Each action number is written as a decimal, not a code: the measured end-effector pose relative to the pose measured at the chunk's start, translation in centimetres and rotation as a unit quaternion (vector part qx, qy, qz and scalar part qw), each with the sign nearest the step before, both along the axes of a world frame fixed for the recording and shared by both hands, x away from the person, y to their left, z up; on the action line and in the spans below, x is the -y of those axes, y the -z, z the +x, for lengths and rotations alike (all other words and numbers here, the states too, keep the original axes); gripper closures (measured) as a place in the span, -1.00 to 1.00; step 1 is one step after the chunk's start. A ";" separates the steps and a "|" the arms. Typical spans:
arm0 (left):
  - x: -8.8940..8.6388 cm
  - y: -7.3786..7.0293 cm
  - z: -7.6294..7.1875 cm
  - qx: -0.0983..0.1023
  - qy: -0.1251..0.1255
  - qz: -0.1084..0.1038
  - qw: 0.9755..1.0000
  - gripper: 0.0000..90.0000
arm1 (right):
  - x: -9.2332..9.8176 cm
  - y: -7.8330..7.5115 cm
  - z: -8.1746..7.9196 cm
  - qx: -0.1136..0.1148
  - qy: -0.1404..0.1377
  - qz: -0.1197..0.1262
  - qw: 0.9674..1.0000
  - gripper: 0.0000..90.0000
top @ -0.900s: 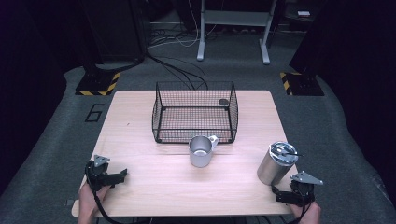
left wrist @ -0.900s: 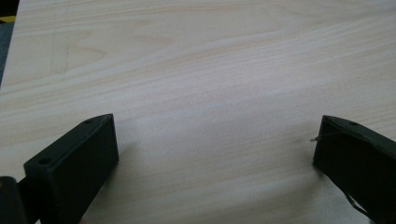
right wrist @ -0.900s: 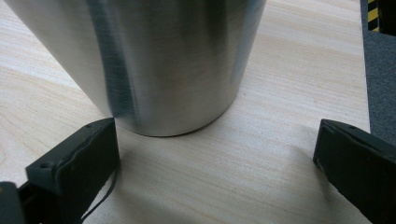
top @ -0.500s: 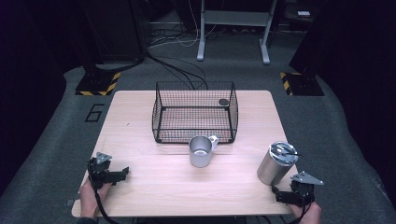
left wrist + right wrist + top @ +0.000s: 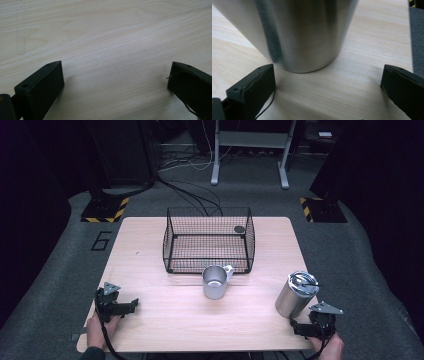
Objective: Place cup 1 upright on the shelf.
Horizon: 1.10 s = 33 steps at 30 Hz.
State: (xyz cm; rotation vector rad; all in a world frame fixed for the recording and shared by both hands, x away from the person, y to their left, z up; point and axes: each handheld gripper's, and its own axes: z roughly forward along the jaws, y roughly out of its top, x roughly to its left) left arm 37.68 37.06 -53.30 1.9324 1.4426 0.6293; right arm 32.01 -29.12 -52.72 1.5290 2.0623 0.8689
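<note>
left claw [image 5: 131, 305] has crept forward over pale wooden table [image 5: 150, 245].

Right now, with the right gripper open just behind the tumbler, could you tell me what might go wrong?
The right gripper points at the tumbler's base; pushing in that low may tip it. The tumbler stands near the table's right edge, so a nudge could send it off. The mug stands close against the basket.

Wire basket [image 5: 209, 241] behind metal mug [image 5: 215, 281], wooden table [image 5: 165, 310]
</note>
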 end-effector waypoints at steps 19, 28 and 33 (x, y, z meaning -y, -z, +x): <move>0.0 0.0 0.0 0.000 0.000 0.000 1.000 -0.99 | -0.5 -4.6 -1.4 0.053 -0.013 0.025 0.998 -0.99; 0.0 0.0 0.0 0.000 0.000 0.000 1.000 -1.00 | -0.3 -7.5 -1.8 0.094 -0.022 0.046 0.994 -1.00; 0.0 0.0 0.0 0.000 0.000 0.000 1.000 -1.00 | -0.6 -9.2 -1.5 0.122 -0.037 0.064 0.990 -1.00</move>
